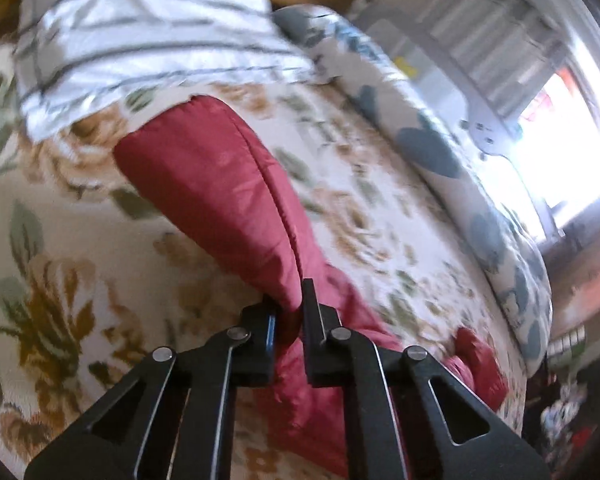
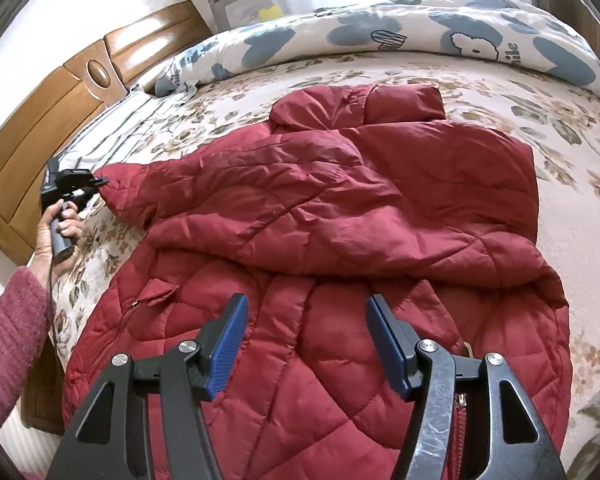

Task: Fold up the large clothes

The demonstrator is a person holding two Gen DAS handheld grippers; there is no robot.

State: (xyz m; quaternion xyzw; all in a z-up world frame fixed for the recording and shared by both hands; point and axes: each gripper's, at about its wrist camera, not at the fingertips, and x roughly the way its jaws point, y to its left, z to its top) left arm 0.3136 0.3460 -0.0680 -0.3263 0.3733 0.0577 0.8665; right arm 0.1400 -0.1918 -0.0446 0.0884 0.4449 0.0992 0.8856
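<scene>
**Left claw clamps sleeve, right one wide**

Floral bedspread (image 2: pixel 560 128) under a red jacket (image 2: pixel 340 208), wooden headboard (image 2: pixel 60 120) at 9 o'clock. Left gripper (image 2: pixel 100 180) pinches the sleeve (image 1: pixel 220 184) tip at 9 o'clock. Right gripper (image 2: pixel 304 344) hovers over the jacket at 6 o'clock, jaws apart, gripping nothing.

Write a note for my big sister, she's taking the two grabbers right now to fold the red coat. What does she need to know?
Left gripper: shut on the cuff end of the red coat's sleeve, held out to the left side of the bed.
Right gripper: open, holding nothing, above the coat's lower front near the zipper.
Red coat: lying on the flowery bedspread, hood toward the blue-and-white quilt.
Done: one sleeve looks folded across the chest; the other sleeve is gripped.
Left: probably bring the held sleeve in over the body, then fold the body.
</scene>
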